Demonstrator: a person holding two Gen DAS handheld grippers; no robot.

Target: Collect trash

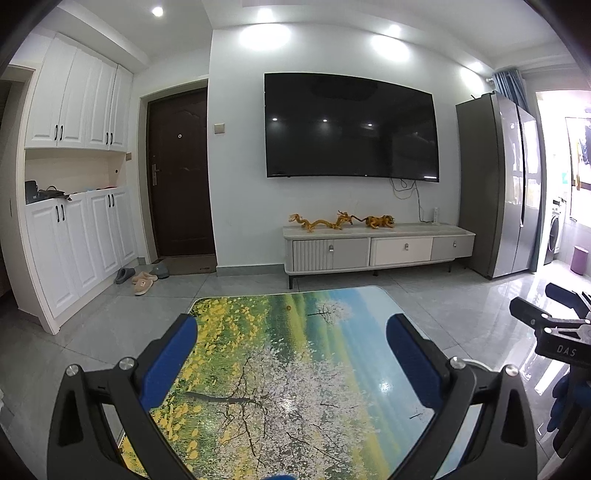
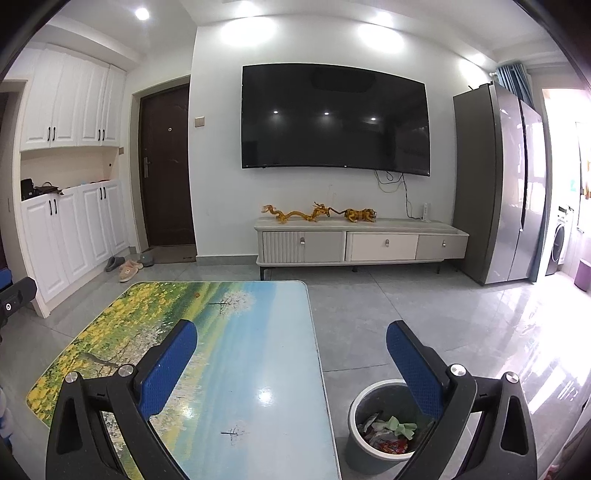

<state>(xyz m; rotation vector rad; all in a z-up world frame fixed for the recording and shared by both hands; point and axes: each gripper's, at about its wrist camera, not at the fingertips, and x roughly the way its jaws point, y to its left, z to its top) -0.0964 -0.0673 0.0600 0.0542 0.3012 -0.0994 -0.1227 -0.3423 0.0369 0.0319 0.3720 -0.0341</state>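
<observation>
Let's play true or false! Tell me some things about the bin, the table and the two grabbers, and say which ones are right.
1. The bin has rubbish in it. True.
2. The bin stands on the table. False: it is on the floor beside the table.
3. The right gripper is open. True.
4. The left gripper holds a wrapper. False: it is open and holds nothing.
5. The TV is showing a cartoon. False: its screen is dark.

Bright ceiling spotlights (image 1: 264,35) glare off glossy floor (image 2: 535,332) — sharp, fisheye-bent edges.
</observation>
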